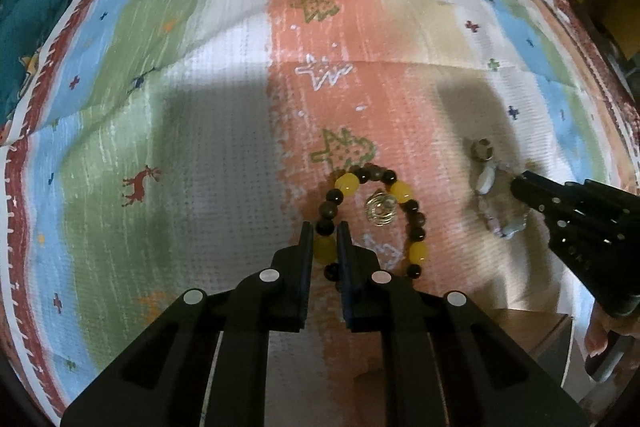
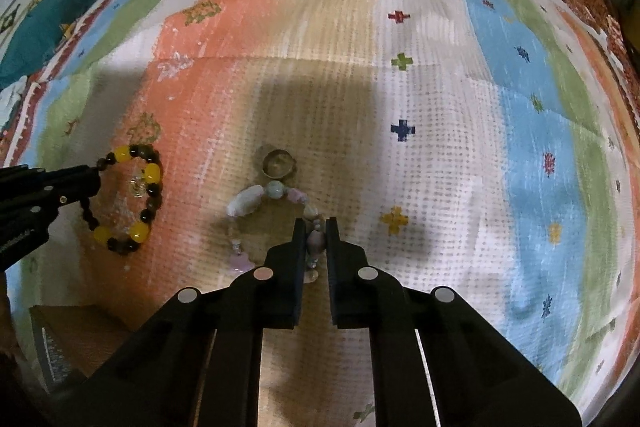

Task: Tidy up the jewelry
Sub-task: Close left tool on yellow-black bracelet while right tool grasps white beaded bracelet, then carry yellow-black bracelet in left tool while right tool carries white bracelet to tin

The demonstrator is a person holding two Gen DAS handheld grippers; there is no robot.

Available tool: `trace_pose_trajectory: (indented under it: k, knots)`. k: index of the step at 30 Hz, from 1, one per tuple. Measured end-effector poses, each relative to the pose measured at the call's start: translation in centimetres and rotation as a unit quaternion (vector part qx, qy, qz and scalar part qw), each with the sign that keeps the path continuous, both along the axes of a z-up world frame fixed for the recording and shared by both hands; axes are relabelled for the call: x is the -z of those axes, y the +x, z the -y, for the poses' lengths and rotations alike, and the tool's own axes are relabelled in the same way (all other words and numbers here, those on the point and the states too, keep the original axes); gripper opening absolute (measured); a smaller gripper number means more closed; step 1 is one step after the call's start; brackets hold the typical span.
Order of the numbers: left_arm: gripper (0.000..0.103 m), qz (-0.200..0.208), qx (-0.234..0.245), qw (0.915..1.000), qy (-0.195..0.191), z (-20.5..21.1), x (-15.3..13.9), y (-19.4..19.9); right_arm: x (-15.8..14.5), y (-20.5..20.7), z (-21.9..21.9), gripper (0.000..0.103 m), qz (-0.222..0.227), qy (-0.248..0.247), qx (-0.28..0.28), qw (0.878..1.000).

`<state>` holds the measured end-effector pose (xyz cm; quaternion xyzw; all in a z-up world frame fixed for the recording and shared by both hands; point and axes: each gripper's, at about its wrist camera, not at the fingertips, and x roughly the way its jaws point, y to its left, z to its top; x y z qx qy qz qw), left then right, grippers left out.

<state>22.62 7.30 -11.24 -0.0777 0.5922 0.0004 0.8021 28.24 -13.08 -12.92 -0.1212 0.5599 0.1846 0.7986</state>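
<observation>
The left gripper (image 1: 325, 229) is clamped on the yellow-and-brown bead bracelet (image 1: 374, 219), its 2 jaws pinching 1 yellow bead on the near-left arc. Gripping across the strand, not inside the loop, lets the bracelet hang free when raised. The right gripper (image 2: 311, 227) is clamped likewise on the pastel bead bracelet (image 2: 276, 223), jaws closed on a bead on its right arc. Both grippers point steeply down at the cloth.

The yellow-and-brown bead bracelet lies flat as an oval loop on the orange stripe of the striped cloth (image 1: 224, 75); in the left wrist view its long axis runs away from the gripper. A small clear coiled ornament (image 1: 379, 209) rests inside the loop. The pastel bead bracelet lies well apart to the right, on the beige stripe, its loop irregular and elongated roughly along the gripper line. A metal ring (image 2: 279, 165) sits at its far end, touching or just beside the beads.

Judgement: both bracelets are secured for lifting, 1 per hand.
</observation>
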Motion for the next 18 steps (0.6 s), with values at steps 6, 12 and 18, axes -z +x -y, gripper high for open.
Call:
trace_pose_trajectory:
  k: [6, 12, 18]
  knots:
    - [0.011, 0.016, -0.002, 0.9998, -0.009, 0.0, -1.1, -0.7, -0.9, -0.8, -0.5, 0.011, 0.016, 0.007, -0.016, 1.0]
    - [0.011, 0.04, -0.003, 0.999, -0.018, 0.3, -2.7, -0.8, -1.9, -0.9, -0.9, 0.011, 0.029, 0.019, -0.024, 0.999]
    - [0.011, 0.056, -0.003, 0.9981, -0.026, 0.5, -3.7, -0.6, -3.2, -1.2, -1.1, 0.011, 0.041, 0.031, -0.027, 0.998]
